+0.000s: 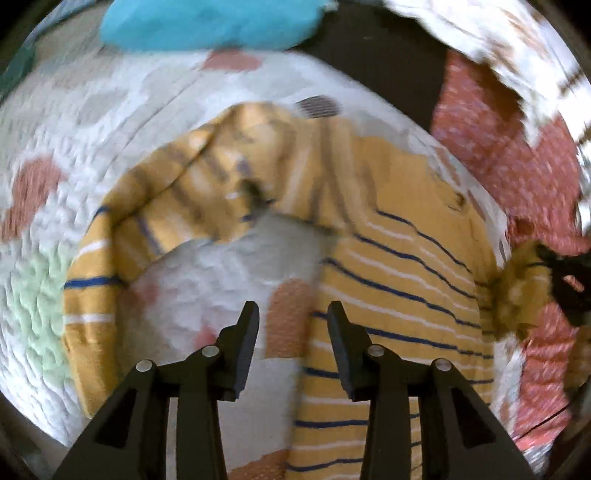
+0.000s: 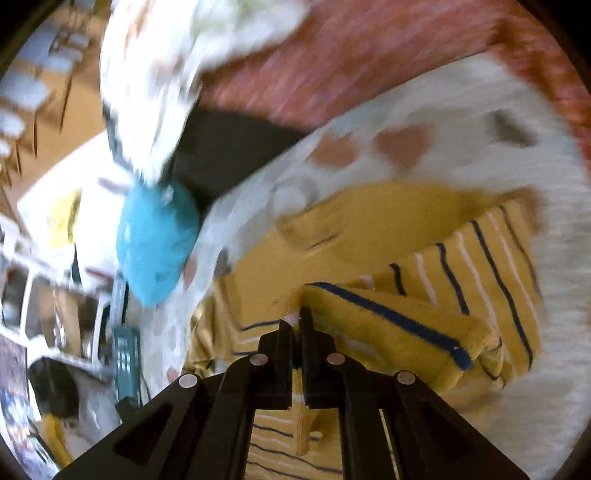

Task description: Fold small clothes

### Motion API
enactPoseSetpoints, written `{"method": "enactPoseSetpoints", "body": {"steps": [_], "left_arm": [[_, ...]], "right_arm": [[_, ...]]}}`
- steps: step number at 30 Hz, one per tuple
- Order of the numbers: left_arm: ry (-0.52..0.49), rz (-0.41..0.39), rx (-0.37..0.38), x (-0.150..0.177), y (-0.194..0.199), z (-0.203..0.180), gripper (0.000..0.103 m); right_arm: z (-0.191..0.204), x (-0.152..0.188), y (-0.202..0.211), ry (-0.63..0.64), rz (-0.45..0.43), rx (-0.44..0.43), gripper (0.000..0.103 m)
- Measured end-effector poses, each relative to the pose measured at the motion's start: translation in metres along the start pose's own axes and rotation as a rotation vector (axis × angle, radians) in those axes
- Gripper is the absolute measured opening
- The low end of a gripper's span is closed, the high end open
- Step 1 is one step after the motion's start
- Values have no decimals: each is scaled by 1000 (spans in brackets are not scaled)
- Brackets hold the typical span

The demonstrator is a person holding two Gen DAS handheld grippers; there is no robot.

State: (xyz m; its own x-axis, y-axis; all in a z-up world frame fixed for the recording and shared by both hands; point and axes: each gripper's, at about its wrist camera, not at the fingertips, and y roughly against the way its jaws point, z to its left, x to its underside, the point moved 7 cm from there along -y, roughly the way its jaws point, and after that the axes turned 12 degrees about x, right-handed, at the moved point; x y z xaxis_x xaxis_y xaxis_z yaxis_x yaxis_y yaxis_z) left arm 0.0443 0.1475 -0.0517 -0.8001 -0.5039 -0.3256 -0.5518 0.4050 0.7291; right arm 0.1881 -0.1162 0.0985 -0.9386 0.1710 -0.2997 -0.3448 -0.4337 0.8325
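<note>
A small yellow shirt (image 1: pixel 402 266) with navy and white stripes lies on a white quilt (image 1: pixel 92 122) with coloured patches. One sleeve curves off to the left. My left gripper (image 1: pixel 293 314) is open and empty, hovering over the shirt's left edge and the quilt. My right gripper (image 2: pixel 295 319) is shut on a bunched edge of the shirt (image 2: pixel 388 317) and lifts it off the quilt (image 2: pixel 517 387). In the left wrist view the right gripper (image 1: pixel 546 262) shows at the right edge, pinching that bunched cloth.
A turquoise cloth (image 1: pixel 210 22) lies at the quilt's far edge, also in the right wrist view (image 2: pixel 155 240). A red dotted fabric (image 1: pixel 491 147) and a white patterned cloth (image 1: pixel 509 44) lie to the right. Furniture and a teal object (image 2: pixel 123 354) stand beyond the bed.
</note>
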Motion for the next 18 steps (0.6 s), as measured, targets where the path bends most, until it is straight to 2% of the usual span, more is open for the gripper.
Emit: {"method": "enactPoseSetpoints", "body": {"steps": [4,6,9,10,11,12,14,16,18], "left_arm": [[55,-53,36,-15,14,14,38],[68,-67,49,-19,17,16,41],[85,-63,58,-22,15,18,41],[93,-63,61,-24,16,20,41],[102,-63,65,-27,17,23,41],[112,-65,71,-28,19,26,41],[142,-79,74,-31,24,33,42],[178,-99,65,-34,29,41,42],[214,-137,26,-39,40,54,42]], "right_arm": [[62,18,-91,63,110,9,4],[79,28,-123,80,149,-5,8],[93,36,-155,34,198,-49,13],[98,36,-156,21,189,-84,13],[101,36,-151,23,172,-111,21],[106,36,-142,38,143,-129,35],[110,32,-124,69,98,-126,54],[110,31,-107,116,64,-84,55],[108,36,-104,153,71,-51,55]]}}
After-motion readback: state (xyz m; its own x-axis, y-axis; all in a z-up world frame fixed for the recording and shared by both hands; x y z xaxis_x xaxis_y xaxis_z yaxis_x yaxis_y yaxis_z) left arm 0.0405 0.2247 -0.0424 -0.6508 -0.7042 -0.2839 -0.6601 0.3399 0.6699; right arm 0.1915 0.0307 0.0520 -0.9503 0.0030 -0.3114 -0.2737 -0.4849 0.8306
